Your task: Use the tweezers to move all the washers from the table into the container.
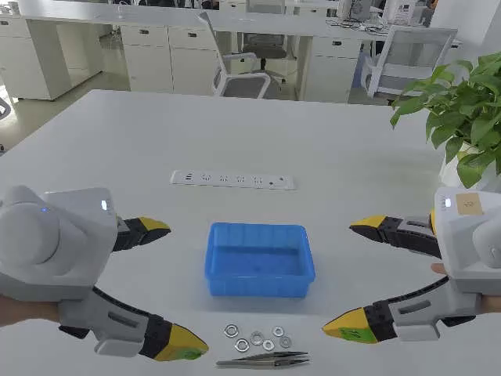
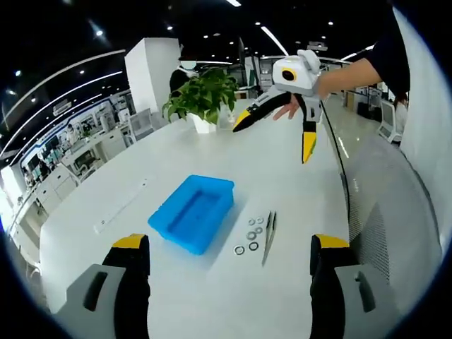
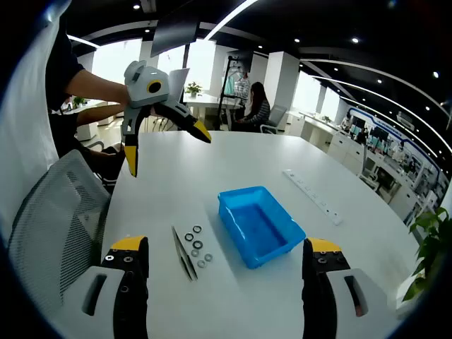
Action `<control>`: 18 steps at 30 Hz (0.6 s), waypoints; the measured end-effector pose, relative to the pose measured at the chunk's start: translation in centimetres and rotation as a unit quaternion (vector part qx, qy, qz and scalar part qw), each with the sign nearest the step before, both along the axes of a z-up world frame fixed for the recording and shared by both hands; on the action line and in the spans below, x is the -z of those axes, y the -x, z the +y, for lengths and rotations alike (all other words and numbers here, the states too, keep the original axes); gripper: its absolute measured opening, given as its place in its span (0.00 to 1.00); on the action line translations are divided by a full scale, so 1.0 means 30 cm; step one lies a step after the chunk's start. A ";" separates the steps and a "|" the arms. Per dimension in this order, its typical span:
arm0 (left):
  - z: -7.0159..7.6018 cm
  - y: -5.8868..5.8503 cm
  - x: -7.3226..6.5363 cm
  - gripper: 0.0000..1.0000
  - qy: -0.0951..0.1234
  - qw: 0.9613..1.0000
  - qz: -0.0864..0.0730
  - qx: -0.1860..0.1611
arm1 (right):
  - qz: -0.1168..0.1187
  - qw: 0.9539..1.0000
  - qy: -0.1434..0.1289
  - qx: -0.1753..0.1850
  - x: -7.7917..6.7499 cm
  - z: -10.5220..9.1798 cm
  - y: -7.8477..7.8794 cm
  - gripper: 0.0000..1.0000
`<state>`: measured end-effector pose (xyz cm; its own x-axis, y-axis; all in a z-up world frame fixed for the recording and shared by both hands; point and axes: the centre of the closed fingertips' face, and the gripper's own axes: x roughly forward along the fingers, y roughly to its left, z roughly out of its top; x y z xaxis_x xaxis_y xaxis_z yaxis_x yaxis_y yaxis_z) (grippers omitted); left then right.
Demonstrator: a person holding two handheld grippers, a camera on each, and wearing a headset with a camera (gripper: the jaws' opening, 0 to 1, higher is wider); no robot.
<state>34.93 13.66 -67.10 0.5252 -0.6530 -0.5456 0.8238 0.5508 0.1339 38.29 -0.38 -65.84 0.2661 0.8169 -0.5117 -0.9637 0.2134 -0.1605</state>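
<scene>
- The tweezers [image 1: 262, 359] lie flat at the near edge of the surface [image 1: 329, 149], just beside the loose washers [image 1: 257, 338], in front of the blue container [image 1: 258, 285].
- The tweezers look light, thin and springy; best pinched mid-length across both arms. The washers are probably small, flat and slippery.
- The left hand-held gripper [image 1: 178, 286] and the right hand-held gripper [image 1: 344, 276] are spread wide, holding nothing.
- The head view shows a power strip [image 1: 232, 180]; the right gripper view adds a mesh chair [image 3: 56, 219].

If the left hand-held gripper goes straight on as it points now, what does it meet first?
Most likely the blue container, ahead between the open jaws of the left hand-held gripper; the washers and tweezers lie beside that line. Its height over the table is unclear, so it might pass above.
</scene>
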 end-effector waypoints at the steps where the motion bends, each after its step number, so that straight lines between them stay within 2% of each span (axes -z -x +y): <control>1: 0.000 -0.001 -0.001 1.00 0.000 1.000 -0.001 0.000 | 0.000 1.000 0.000 0.001 0.000 -0.001 -0.001 0.90; 16: 0.001 -0.009 -0.017 1.00 -0.001 1.000 -0.003 0.002 | -0.007 1.000 -0.003 0.011 -0.015 -0.012 0.004 0.90; 18: -0.002 -0.008 -0.015 1.00 0.000 1.000 0.000 0.004 | -0.007 1.000 -0.002 0.012 -0.015 -0.015 0.004 0.89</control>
